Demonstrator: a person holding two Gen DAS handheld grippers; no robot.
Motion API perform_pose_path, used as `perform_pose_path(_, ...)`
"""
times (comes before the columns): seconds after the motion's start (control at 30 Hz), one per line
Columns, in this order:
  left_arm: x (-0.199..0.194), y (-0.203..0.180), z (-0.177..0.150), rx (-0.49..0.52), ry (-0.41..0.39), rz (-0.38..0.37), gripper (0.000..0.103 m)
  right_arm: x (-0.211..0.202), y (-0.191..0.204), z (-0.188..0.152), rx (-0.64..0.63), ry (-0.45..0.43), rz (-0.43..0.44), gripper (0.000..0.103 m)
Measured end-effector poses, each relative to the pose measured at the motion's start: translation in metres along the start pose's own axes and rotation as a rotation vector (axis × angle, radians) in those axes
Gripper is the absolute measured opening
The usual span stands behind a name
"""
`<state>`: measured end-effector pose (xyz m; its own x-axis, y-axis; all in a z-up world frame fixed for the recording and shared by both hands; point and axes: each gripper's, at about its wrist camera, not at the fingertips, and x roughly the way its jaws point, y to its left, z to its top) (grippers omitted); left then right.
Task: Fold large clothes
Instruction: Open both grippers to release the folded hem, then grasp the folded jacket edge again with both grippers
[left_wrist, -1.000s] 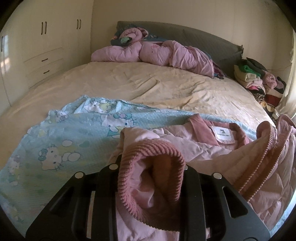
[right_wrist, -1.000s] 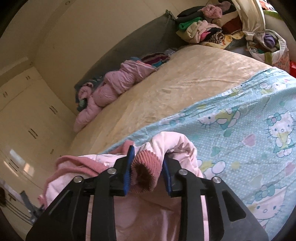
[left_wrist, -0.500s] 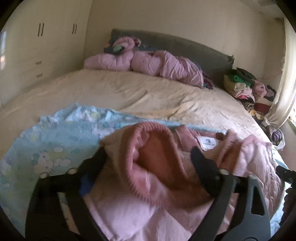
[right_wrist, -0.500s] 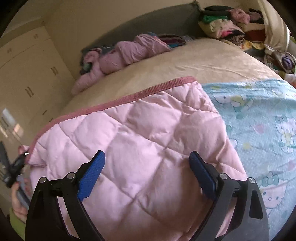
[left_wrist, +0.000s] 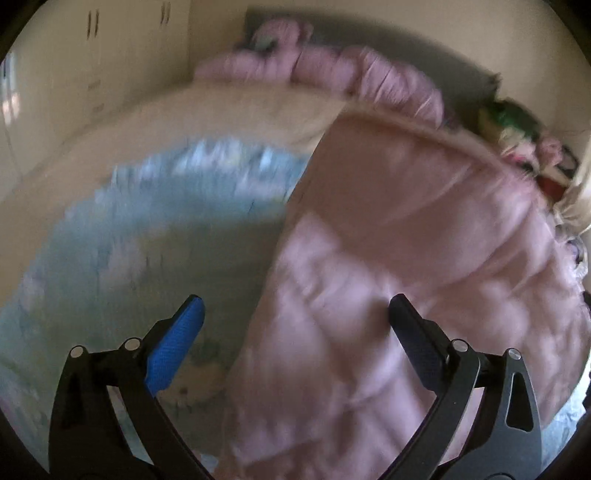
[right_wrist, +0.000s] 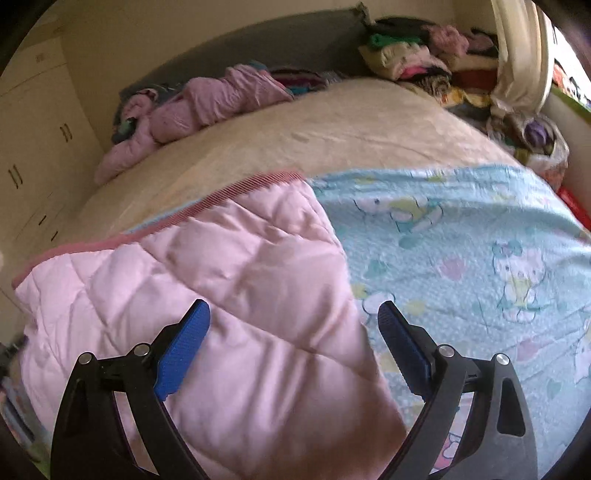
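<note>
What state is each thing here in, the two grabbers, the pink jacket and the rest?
Left gripper: open, holding nothing.
Right gripper: open, holding nothing.
Pink quilted jacket: folded over, lying flat on the cartoon blanket.
Light blue cartoon blanket: spread out on the bed.
Purple padded jacket: crumpled by the headboard.
Clothes pile: stacked at the bed's far corner.
Wardrobe doors: closed.

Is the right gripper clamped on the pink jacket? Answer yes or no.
No: the right gripper stands wide open above the pink jacket, its pads clear of the fabric.
</note>
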<state>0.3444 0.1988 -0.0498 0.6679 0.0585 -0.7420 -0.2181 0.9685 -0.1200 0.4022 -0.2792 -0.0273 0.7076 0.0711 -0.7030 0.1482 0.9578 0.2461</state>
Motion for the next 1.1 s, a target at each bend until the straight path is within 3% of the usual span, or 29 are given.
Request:
perform_pose_path(0.03,0.006,0.003,-0.003,-0.011,0.017,-0.037,0.093,0.001,-0.002,-0.001,0.011,0.007,0.016,0.087)
perform_pose_path(0.1,0.010,0.008,-0.004,-0.049,0.025,-0.122,0.092,0.003,-0.007,-0.005,0.024,0.016,0.048,0.057)
perform_pose_path(0.13,0.011,0.008,-0.004,-0.052,0.020,-0.140,0.075,0.001,-0.006,-0.007,0.020,0.006,0.047,0.049)
perform_pose_path(0.17,0.010,0.007,-0.004,-0.045,0.008,-0.154,0.059,-0.002,-0.005,-0.010,0.013,-0.013,0.048,0.027)
perform_pose_path(0.2,0.010,0.005,-0.004,-0.042,-0.003,-0.172,0.036,-0.005,-0.004,-0.011,0.005,-0.027,0.049,0.021)
perform_pose_path(0.23,0.007,0.002,-0.002,-0.044,-0.021,-0.169,0.026,-0.010,-0.002,-0.013,-0.002,-0.048,0.039,0.019)
perform_pose_path(0.3,0.003,-0.003,-0.001,-0.041,-0.042,-0.163,0.018,-0.019,0.001,-0.014,-0.016,-0.086,0.018,0.014)
perform_pose_path(0.4,-0.013,-0.017,0.011,0.008,-0.133,-0.110,0.016,-0.033,-0.001,-0.006,0.014,-0.160,0.016,0.013)
perform_pose_path(0.53,-0.017,-0.025,0.026,0.021,-0.182,-0.093,0.015,-0.036,-0.001,0.011,0.052,-0.221,0.001,0.013)
perform_pose_path(0.8,0.012,-0.030,0.041,0.027,-0.168,-0.089,0.016,0.008,-0.011,0.020,0.074,-0.183,-0.068,0.012)
perform_pose_path(1.1,0.063,-0.024,0.029,0.018,-0.074,-0.054,0.027,0.059,-0.026,0.003,0.136,-0.074,-0.076,0.013)
